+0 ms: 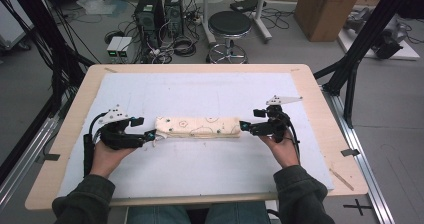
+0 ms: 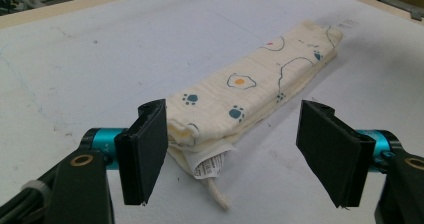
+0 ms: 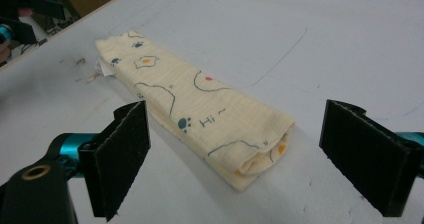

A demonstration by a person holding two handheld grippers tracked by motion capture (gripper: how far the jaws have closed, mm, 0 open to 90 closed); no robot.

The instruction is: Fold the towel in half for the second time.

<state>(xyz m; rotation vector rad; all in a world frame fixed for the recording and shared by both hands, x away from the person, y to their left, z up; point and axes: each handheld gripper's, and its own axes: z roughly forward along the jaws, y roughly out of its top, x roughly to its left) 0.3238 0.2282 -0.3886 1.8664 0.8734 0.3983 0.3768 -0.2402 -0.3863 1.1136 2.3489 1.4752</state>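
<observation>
Two grippers flank one folded cloth point(image 1: 197, 127) on the white mat point(image 1: 200, 169) that covers the wooden table point(image 1: 320, 91). The cloth is cream with printed paw marks, fried eggs and thin dark lines, folded several times into a long narrow strip that lies crosswise in front of the person, near the middle of the mat.

At its left end sits the left gripper point(image 1: 148, 134), held low over the mat by the left hand point(image 1: 107, 156). In the left gripper view the jaws stand wide apart — the near end of the cloth point(image 2: 235, 106) lies between them, closer to the left-hand pad point(image 2: 145, 151), which stands just beside the folded edge; I cannot tell whether it touches. The other pad is well clear of the fabric. A white care label point(image 2: 210, 165) and a loose strip of hem stick out from under this end.

At the other end, the right gripper point(image 1: 246, 126) points at the cloth from the right hand point(image 1: 284, 151). In the right gripper view its jaws are also spread wide, with the folded end of the cloth point(image 3: 200, 116) lying on the mat between them — neither pad presses on it.

Both forearms, in dark green sleeves point(image 1: 82, 199), come in from the near edge of the table.
</observation>
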